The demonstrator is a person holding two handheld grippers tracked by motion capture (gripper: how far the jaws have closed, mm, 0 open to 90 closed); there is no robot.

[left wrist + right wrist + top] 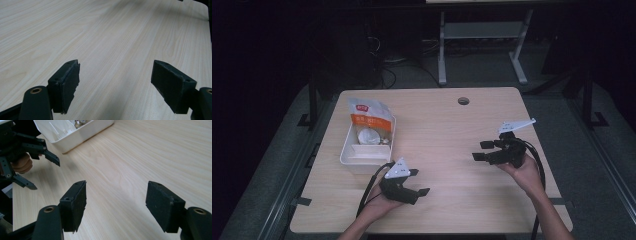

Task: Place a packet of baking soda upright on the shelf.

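Item: white plastic tray (346, 152) at the table's (452, 130) left edge, just beyond my left tongs (418, 182), holding an orange-and-white pouch (369, 116) propped upright at its far end, with small pale items I could not make out. I judged the pouch light, soft and crinkly, best pinched at its top seam; the tray stiff, light, taken by the rim. Both my left tongs and right tongs (482, 150) stood wide open and empty above bare wood.

I see print on one thing: orange-and-white bag (368, 116) standing at far end of white tray (346, 152), left side of table (452, 125). Small red label near bag top, characters too small for me to read.
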